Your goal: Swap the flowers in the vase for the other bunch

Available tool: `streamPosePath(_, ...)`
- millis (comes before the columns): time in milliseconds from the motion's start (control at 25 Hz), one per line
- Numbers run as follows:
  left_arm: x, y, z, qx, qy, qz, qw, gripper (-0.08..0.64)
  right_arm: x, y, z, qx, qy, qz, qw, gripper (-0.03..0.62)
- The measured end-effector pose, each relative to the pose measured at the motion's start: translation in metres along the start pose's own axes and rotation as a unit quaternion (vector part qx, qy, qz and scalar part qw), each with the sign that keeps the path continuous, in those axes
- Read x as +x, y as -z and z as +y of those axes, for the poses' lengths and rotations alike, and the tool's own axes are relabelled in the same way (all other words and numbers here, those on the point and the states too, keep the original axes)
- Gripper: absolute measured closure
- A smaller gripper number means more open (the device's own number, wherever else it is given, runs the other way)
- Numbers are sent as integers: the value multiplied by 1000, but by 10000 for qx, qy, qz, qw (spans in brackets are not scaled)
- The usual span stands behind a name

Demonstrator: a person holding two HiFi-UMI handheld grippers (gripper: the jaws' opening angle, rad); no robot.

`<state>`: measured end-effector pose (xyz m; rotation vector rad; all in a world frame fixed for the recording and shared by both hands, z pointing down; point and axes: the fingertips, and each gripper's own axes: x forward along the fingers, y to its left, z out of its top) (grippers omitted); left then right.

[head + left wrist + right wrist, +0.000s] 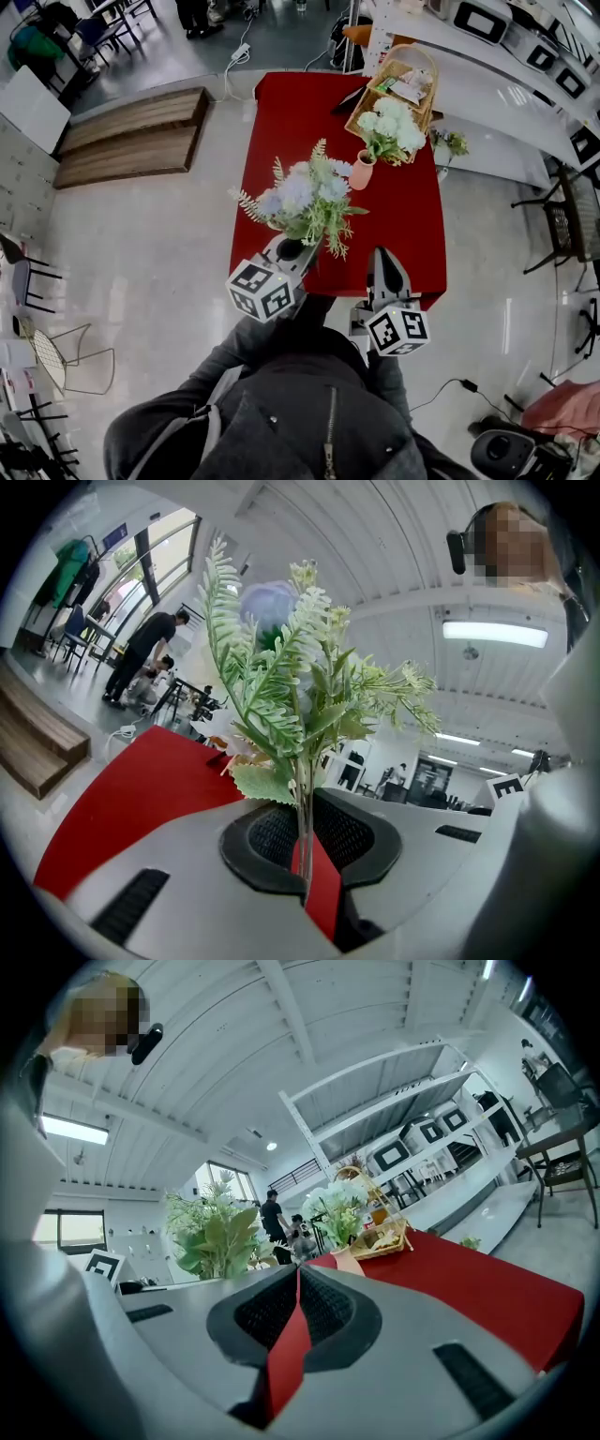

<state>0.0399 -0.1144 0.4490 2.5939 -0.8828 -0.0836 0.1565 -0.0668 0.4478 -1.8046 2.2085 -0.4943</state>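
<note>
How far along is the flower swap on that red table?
Done: one pale-blue bunch is outside the pink vase. In hand: the left tongs clamp its stems; the right tongs are shut and empty. Left: unclear. The vase appears to hold a white bunch, either freshly placed or yet to come out.

Open lab hall, white shelving point(511, 89) with marker boards point(481, 19) beyond my fingers point(386, 267), strip light point(494, 633) above them, chairs point(103, 33) far left
</note>
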Motion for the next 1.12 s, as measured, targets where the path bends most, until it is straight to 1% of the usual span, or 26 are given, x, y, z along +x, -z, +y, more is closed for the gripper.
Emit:
streamPosePath(160,-6,5,-4,48,7,37,10000,523,-10,7,-1,65,179,84,9998,575)
streamPosePath(400,-17,10,-6,43,23,22,10000,523,-19,15,4,165,282,71,9994,577)
streamPosePath(600,-26,13,-6,20,13,37,10000,522,-23,21,13,175,203,133,9996,577)
streamPosePath(840,-30,16,-7,68,67,130,9999,522,-28,22,21,303,100,111,9994,577)
streamPosePath(1120,-32,19,-12,79,132,164,9997,523,-31,25,17,426,117,167,9989,577)
